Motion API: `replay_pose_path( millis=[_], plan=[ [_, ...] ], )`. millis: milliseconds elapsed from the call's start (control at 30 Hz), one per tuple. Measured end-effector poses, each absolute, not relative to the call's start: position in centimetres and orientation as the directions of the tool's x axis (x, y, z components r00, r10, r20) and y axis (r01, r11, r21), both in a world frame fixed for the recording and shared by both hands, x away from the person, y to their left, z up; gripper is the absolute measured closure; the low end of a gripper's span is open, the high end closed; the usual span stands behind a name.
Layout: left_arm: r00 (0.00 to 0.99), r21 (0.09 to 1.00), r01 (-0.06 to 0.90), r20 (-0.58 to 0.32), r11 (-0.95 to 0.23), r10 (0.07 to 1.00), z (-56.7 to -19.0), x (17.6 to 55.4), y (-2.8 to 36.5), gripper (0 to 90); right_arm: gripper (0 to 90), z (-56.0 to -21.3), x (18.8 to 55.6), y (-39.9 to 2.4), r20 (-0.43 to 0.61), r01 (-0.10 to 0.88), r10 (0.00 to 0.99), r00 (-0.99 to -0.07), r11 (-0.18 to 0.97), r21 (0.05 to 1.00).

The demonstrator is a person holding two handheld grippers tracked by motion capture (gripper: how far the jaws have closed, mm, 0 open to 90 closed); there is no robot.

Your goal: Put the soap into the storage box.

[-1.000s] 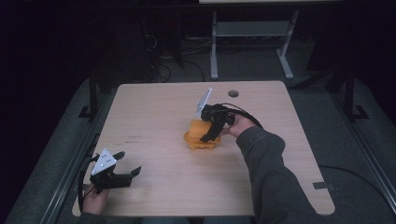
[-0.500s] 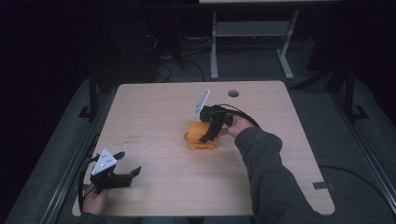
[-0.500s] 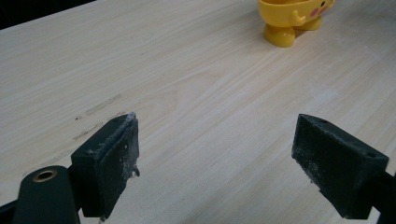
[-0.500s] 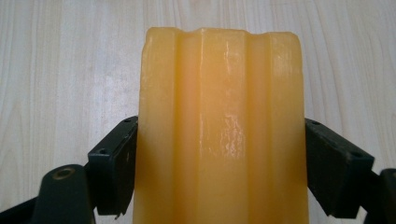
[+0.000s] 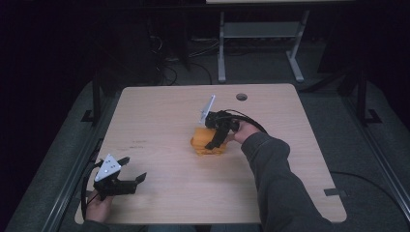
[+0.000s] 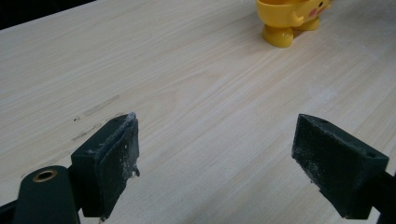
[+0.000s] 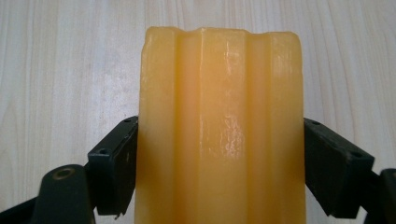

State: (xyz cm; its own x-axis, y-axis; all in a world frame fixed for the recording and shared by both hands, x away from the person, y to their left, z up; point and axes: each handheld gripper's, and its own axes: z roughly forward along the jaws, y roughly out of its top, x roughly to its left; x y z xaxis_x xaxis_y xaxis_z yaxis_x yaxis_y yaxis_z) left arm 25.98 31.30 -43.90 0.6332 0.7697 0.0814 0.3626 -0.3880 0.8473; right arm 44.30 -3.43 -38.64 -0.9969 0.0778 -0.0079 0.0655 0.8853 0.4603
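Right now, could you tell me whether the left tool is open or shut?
Open: the left tool shows its two black jaws wide apart over the light wooden table, nothing between them.

black hand-held gripper (image 5: 216, 137), grey sleeve (image 5: 275, 174), grey plate (image 5: 107, 167)

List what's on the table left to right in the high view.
left gripper, open, at the near left corner → yellow toy mid-table → right gripper, its fingers closed on the toy's right side → round cable hole at the far edge of the table.
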Motion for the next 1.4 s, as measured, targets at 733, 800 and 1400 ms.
replay_pose_path(
  millis=[733,800,1400],
  plan=[
    [0.633,0.850,0.361,0.078,-0.383,0.771,-43.88,25.96,31.31,14.3,20.1,-38.88,44.41,-2.93,-0.018,0.062,0.079,-0.997,0.893,0.446],
    [0.633,0.850,0.361,0.079,-0.384,0.770,-43.88,25.96,31.30,14.3,20.1,-38.88,44.37,-2.90,-0.016,0.067,0.083,-0.996,0.894,0.444],
    [0.633,0.848,0.363,0.080,-0.386,0.770,-43.87,25.95,31.25,14.3,17.3,-38.57,44.36,-2.93,-0.009,0.090,0.104,-0.995,0.894,0.439]
  ],
)
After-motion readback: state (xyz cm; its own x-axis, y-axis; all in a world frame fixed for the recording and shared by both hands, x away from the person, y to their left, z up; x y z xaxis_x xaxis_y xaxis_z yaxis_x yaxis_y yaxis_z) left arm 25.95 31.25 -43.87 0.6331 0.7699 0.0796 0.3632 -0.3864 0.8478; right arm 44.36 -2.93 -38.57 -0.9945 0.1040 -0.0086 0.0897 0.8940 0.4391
